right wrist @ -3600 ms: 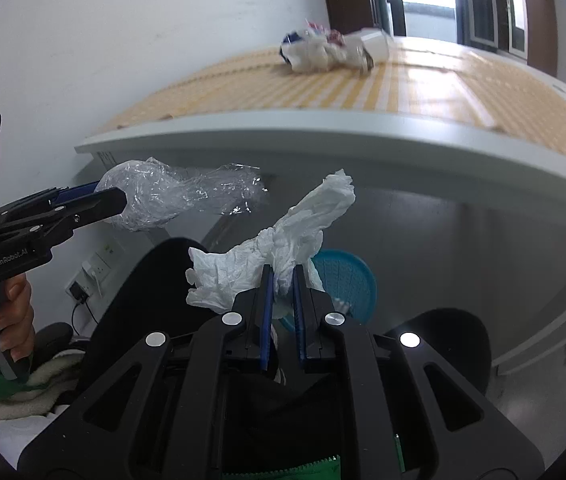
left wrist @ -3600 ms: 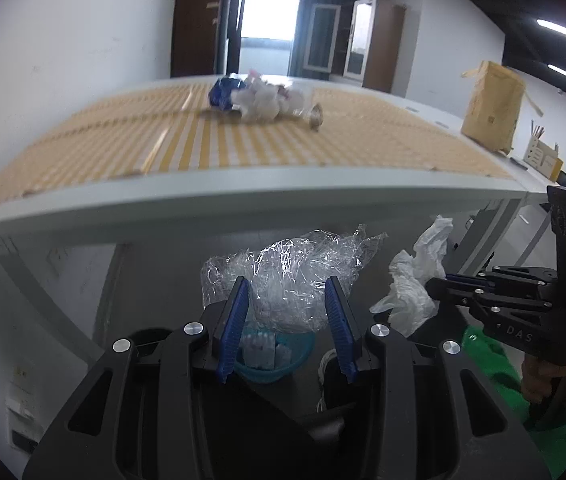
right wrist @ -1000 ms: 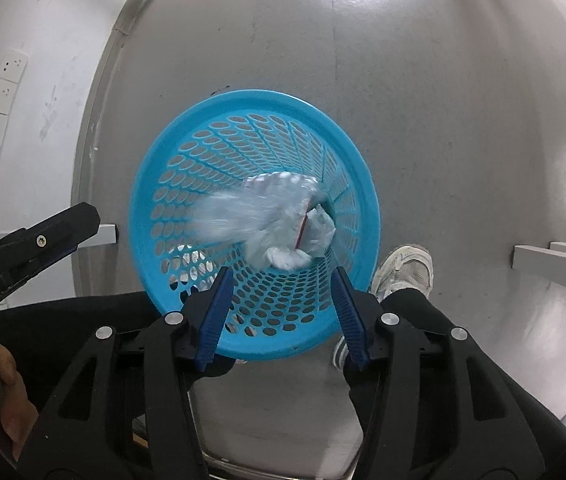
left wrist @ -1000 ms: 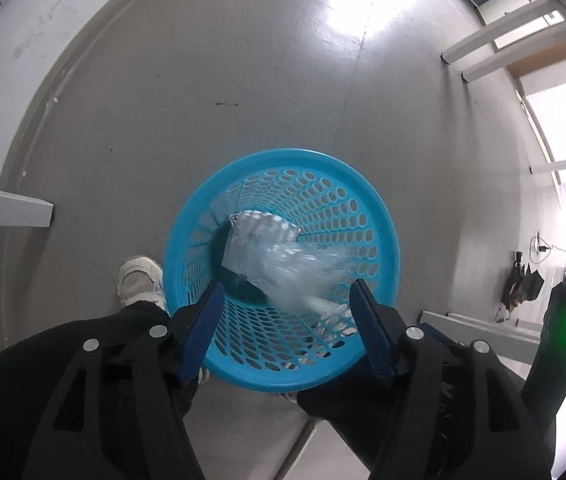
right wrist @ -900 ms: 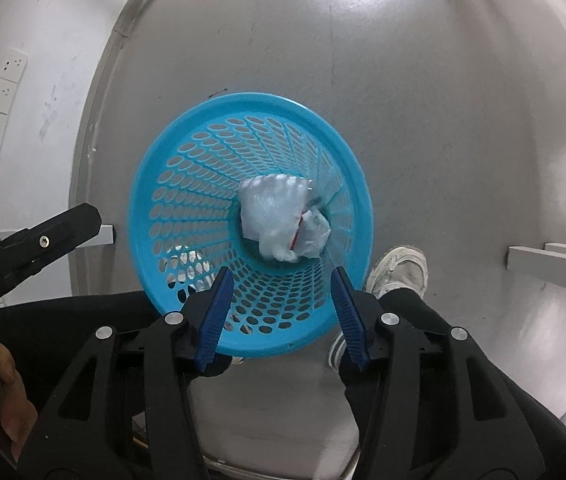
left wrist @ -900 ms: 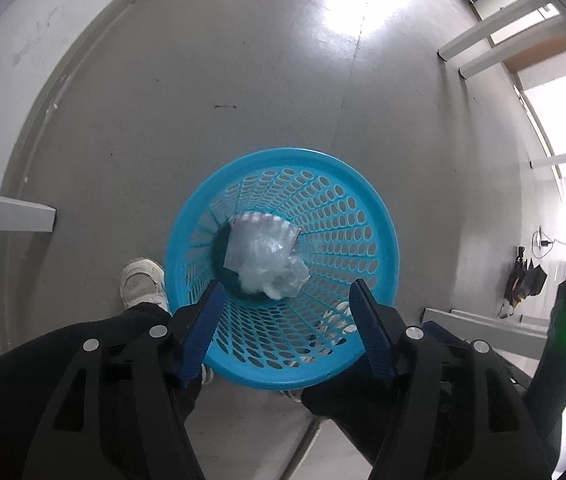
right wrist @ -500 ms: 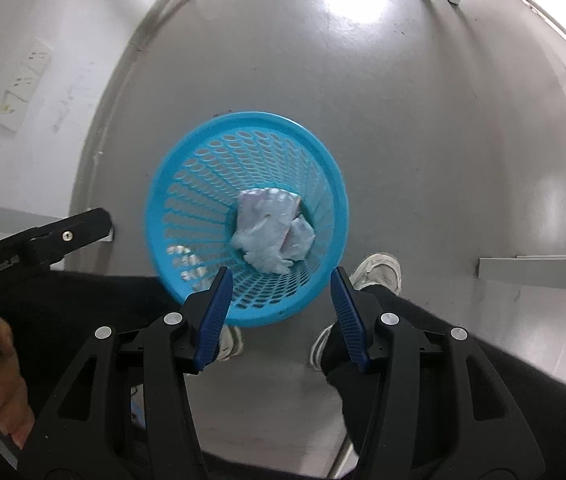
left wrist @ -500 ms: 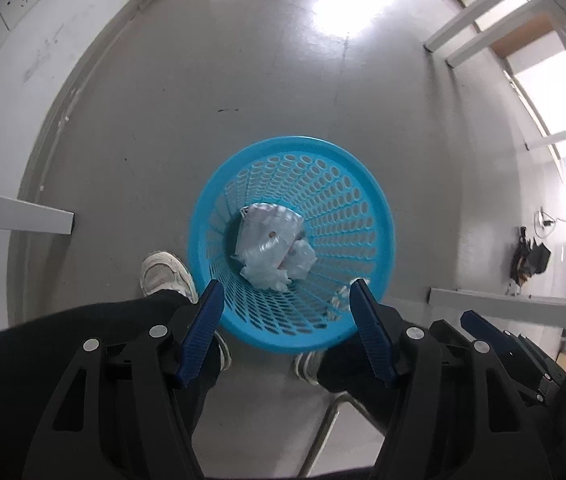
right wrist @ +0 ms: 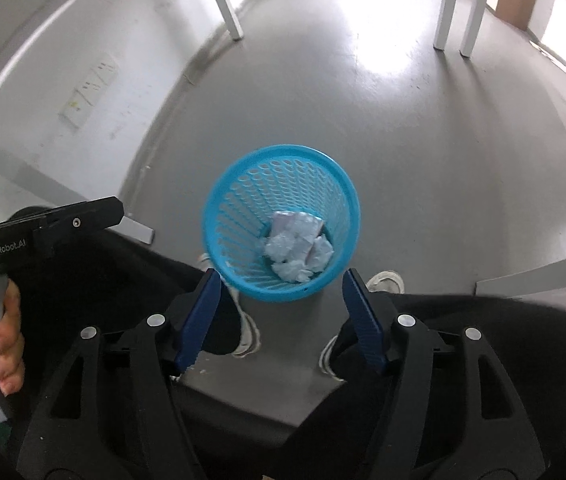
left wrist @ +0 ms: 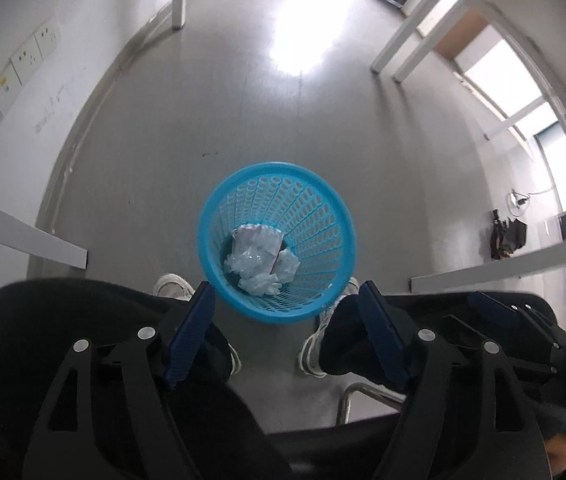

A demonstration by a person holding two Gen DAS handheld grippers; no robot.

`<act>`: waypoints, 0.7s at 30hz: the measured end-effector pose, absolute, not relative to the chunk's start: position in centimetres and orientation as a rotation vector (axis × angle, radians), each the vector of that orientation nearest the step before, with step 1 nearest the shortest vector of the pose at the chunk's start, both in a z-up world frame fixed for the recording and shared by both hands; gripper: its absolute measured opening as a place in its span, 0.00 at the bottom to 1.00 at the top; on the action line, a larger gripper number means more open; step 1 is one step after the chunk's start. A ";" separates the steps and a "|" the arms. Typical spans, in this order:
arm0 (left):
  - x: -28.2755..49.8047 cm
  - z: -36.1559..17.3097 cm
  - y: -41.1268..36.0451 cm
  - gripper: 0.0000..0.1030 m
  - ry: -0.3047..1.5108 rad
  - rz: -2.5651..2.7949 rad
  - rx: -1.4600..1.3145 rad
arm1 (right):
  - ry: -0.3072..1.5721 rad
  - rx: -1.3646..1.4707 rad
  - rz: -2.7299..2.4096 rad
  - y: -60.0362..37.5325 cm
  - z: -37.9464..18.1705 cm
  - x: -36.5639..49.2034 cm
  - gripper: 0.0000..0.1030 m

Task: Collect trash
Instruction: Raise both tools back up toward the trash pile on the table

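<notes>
Item: blue perforated wastebasket (left wrist: 315,204) on the grey floor (left wrist: 283,100), between the person's white shoes (left wrist: 171,285). Contents: crumpled clear plastic and white tissue trash (left wrist: 259,262), lying at the bottom. We hold the left gripper (left wrist: 283,312) above it, jaws wide and opening, nothing between them. Our right gripper (right wrist: 281,292) likewise: jaws wide, opening, empty. White surface legs (right wrist: 227,4) stand far off.

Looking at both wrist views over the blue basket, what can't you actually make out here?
- Basket floor: both views, covered by crumpled trash.
- What lies under that pile, and how many pieces: cannot tell.
- Shoes: partly hidden by basket and black trouser legs.
- Left tongs, right tongs: jaws opening, nothing between them.
- Dark objects at the right edge: too small to identify.
</notes>
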State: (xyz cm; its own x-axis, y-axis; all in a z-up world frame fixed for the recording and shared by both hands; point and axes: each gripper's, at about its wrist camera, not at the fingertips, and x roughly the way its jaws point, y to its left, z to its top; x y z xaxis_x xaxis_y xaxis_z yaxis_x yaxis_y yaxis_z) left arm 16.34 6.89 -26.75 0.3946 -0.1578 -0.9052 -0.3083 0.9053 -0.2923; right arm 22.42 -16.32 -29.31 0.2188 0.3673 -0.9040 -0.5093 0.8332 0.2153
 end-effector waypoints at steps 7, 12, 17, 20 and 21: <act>11.6 -21.9 3.7 0.83 1.038 0.055 -0.320 | 1.077 -0.104 0.658 -19.1 -24.0 18.3 0.68; 8.4 -17.7 2.4 0.94 0.890 0.051 -0.209 | 0.953 -0.088 0.693 -21.0 -20.1 15.6 0.83; 5.5 -12.7 3.7 0.94 0.702 0.082 -0.220 | 0.795 -0.041 0.717 -23.5 -14.8 13.3 0.90; 4.6 -10.5 3.8 0.94 0.638 0.075 -0.203 | 0.705 -0.040 0.723 -23.9 -11.8 12.2 0.91; 4.5 -9.7 3.8 0.94 0.620 0.071 -0.201 | 0.674 -0.037 0.727 -24.1 -10.6 12.0 0.91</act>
